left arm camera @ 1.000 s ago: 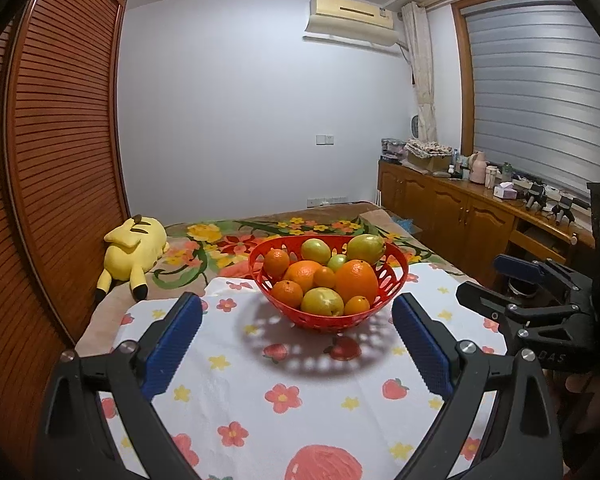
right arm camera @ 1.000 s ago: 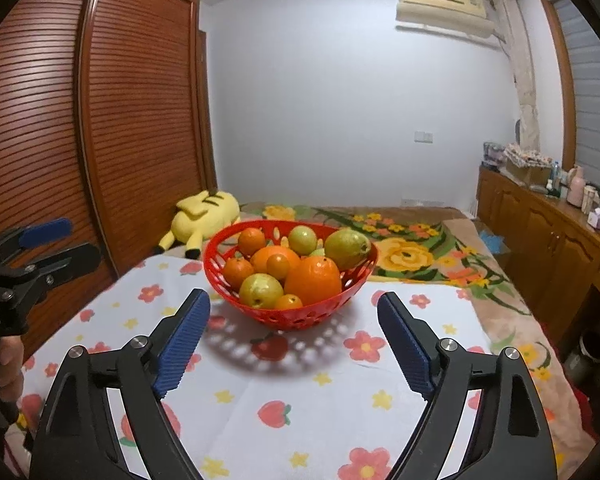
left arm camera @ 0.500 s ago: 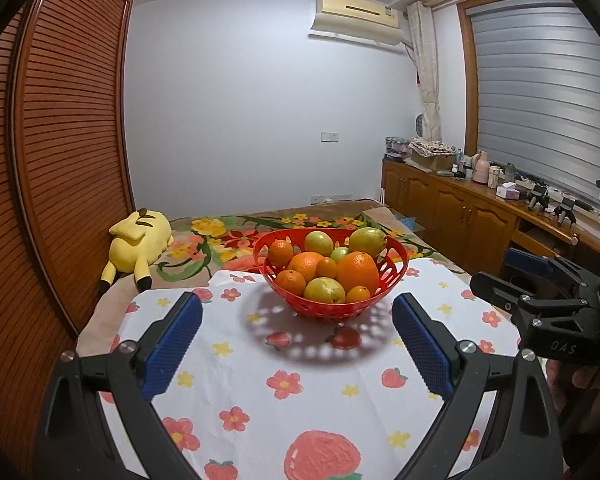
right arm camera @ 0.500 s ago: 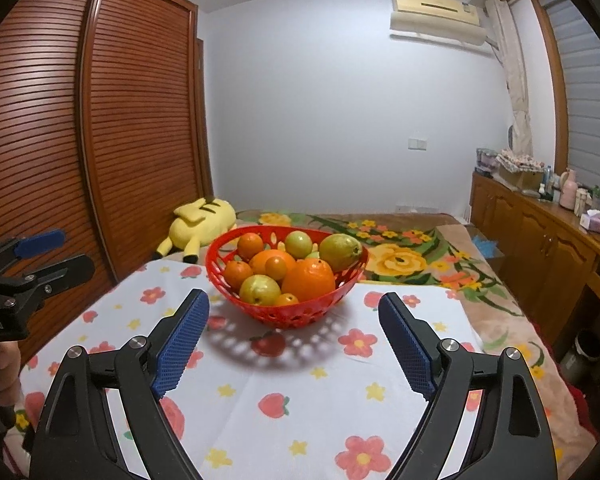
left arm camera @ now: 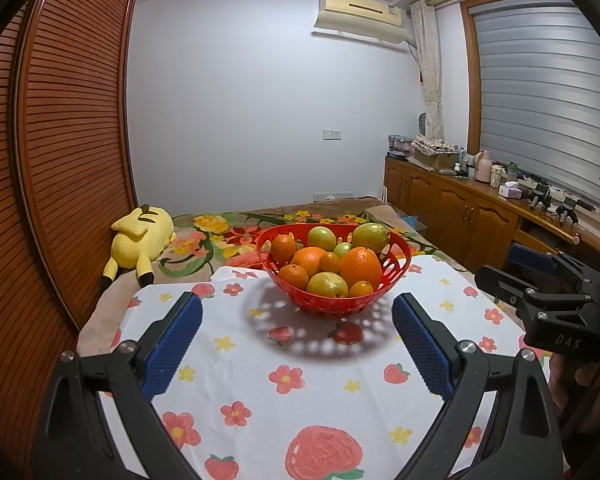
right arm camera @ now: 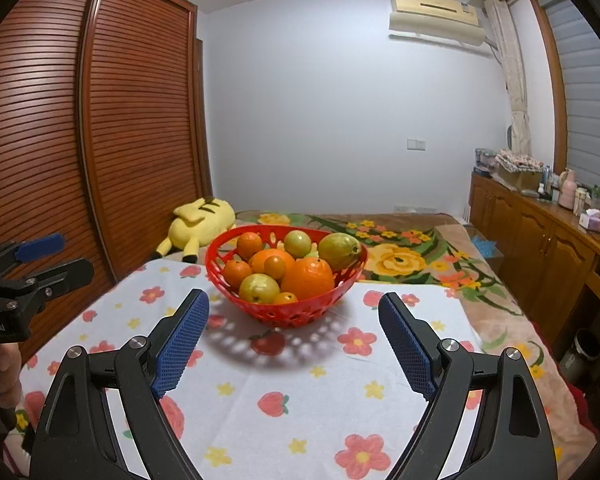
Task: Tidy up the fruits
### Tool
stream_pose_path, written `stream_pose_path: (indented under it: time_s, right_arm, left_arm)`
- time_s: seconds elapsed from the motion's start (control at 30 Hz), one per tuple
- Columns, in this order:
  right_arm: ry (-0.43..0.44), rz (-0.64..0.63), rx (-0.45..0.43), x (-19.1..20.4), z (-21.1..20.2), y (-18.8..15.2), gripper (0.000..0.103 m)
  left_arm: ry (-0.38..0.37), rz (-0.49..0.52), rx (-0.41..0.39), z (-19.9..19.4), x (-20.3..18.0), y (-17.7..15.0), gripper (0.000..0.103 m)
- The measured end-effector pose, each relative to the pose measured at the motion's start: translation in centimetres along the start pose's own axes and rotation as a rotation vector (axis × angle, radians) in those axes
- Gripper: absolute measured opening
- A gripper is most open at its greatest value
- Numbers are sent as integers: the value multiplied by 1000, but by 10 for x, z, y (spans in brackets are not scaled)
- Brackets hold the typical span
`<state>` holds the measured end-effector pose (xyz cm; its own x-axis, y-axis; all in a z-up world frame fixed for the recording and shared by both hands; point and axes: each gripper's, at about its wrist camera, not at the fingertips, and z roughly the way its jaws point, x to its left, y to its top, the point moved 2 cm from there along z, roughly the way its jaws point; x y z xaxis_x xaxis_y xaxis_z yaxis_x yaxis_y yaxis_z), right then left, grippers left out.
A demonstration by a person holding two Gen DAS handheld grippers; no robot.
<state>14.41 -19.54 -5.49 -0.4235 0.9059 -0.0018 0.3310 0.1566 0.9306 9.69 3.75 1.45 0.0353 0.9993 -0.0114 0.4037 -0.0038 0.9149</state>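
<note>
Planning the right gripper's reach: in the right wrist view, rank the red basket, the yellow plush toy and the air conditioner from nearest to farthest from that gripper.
1. Red basket: just ahead of the right gripper, on the tablecloth.
2. Yellow plush toy: behind the basket, to the left, on the bed.
3. Air conditioner: high on the far wall, upper right.

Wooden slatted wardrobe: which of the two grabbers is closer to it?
Left. The left gripper sits on the wardrobe side of the table; the right gripper is beyond it, on the side toward the low cabinets.
</note>
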Motion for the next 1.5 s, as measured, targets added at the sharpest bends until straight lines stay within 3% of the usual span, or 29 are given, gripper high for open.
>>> stream_pose_path:
  time_s: [1.5]
  right_arm:
    - [-3, -5, -8, 4, -3, 1, 89]
  left_arm:
    - [-6, -8, -7, -8, 0, -6, 97]
